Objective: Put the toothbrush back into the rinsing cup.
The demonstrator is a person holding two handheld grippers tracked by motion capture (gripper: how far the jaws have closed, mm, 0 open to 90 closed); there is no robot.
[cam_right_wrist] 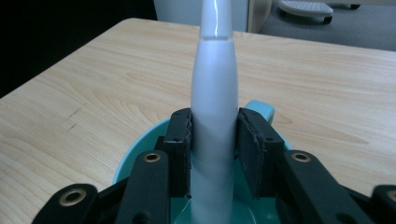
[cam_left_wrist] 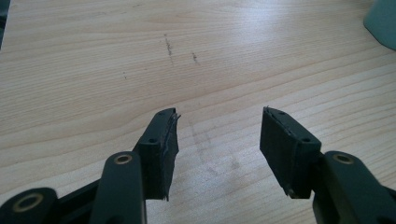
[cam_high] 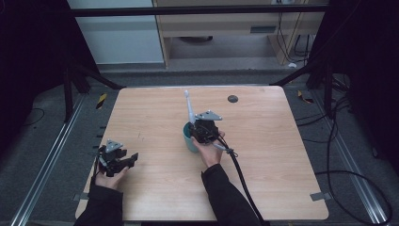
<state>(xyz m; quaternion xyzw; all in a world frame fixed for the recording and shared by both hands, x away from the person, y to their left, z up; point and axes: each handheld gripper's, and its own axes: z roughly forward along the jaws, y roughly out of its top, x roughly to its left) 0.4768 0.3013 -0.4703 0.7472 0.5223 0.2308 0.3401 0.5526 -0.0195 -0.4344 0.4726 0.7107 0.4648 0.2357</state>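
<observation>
The left gripper (cam_high: 123, 161) is resting low over the light wood-grain table (cam_high: 263, 155), well to the left of the teal round cup (cam_high: 189, 139) and near the table's left edge. Its two black jaws are standing wide apart with nothing between them; in the left gripper view the flat, matte pads (cam_left_wrist: 164, 154) are showing frayed edges above bare, faintly scuffed wood. A pale teal corner of the cup (cam_left_wrist: 383, 21) is showing at the upper right of that view.

The cup is sitting near the table's middle. A white, smooth, tapered plastic toothbrush-like handle (cam_high: 189, 110) is standing in the cup, leaning slightly away from the person.

The right gripper (cam_high: 203, 135) is hovering over the cup, its grey three-cornered plate on top. In the right gripper view its jaws are pressing against both sides of the glossy white handle (cam_right_wrist: 214, 107), with the cup's rim (cam_right_wrist: 135, 154) curving beneath them. A small dark round disc (cam_high: 232, 99) is lying beyond the cup, to its right.
</observation>
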